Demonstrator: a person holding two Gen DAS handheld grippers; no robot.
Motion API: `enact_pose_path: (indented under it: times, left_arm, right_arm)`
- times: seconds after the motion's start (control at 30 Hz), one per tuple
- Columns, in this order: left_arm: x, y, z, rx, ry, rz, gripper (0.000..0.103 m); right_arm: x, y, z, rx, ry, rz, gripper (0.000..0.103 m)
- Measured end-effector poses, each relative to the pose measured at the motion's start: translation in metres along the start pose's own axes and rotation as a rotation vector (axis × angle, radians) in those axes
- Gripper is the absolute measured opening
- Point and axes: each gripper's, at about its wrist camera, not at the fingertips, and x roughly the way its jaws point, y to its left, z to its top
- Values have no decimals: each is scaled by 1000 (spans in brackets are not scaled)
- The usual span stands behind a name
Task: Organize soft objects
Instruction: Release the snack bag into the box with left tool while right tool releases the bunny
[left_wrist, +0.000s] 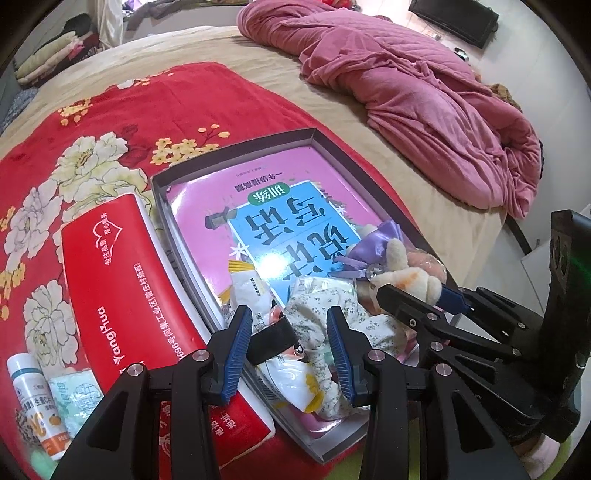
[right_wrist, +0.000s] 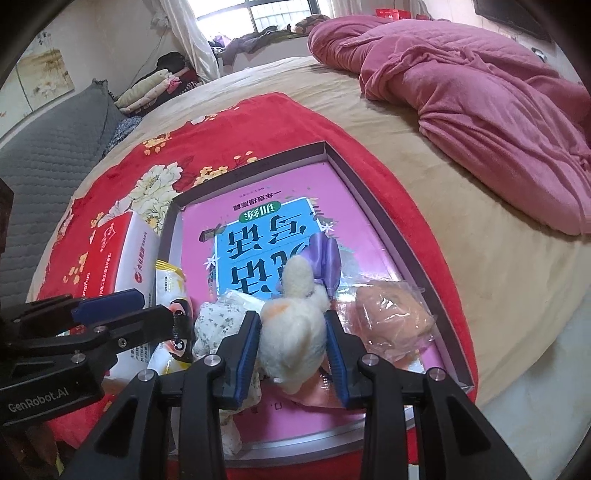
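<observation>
Right claw (right_wrist: 290, 334) grips the plush (right_wrist: 295, 325), both pads pressed on its sides, over the near end of the tray (right_wrist: 373, 206). Left claw (left_wrist: 290, 354) is half open around a black strap (left_wrist: 271, 338); contact can't be told. Tray sits on a red blanket (left_wrist: 129, 110) on the bed and holds a pink book (right_wrist: 280, 229), floral cloth (left_wrist: 325, 306), snack bag (left_wrist: 284, 376) and wrapped bun (right_wrist: 391, 317). Red box (left_wrist: 122, 295) lies just left of the tray.

So the box (right_wrist: 373, 206) sits on the blanket (right_wrist: 229, 122). Inside it: book (right_wrist: 258, 221) underneath, plush toy (right_wrist: 295, 325) near the front, wrapped bun (right_wrist: 391, 314) right of the toy, floral cloth (right_wrist: 218, 317) left. Tissue pack (left_wrist: 122, 280) lies left of the box.
</observation>
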Motion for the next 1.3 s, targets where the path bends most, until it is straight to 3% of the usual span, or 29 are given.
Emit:
enact_pose_path:
  times: [0.57, 0.7, 0.97, 1.03, 1.3]
  left_arm:
    - [-9, -2, -2, 14, -17, 16, 62]
    - [-11, -1, -2, 5, -19, 26, 69]
    - [-16, 0, -5, 3, -26, 24, 70]
    - [-18, -1, -5, 8, -29, 20, 78]
    - [-28, -4, -6, 16, -51, 17, 79]
  right_arm:
    - [-20, -2, 2, -19, -33, -61, 49]
    - [-24, -4, 2, -15, -36, -71, 49]
    - [-33, -7, 1, 1, -52, -88, 49]
    - [-37, -6, 1, 2, -55, -92, 49]
    - [-53, -7, 1, 14, -83, -105, 50]
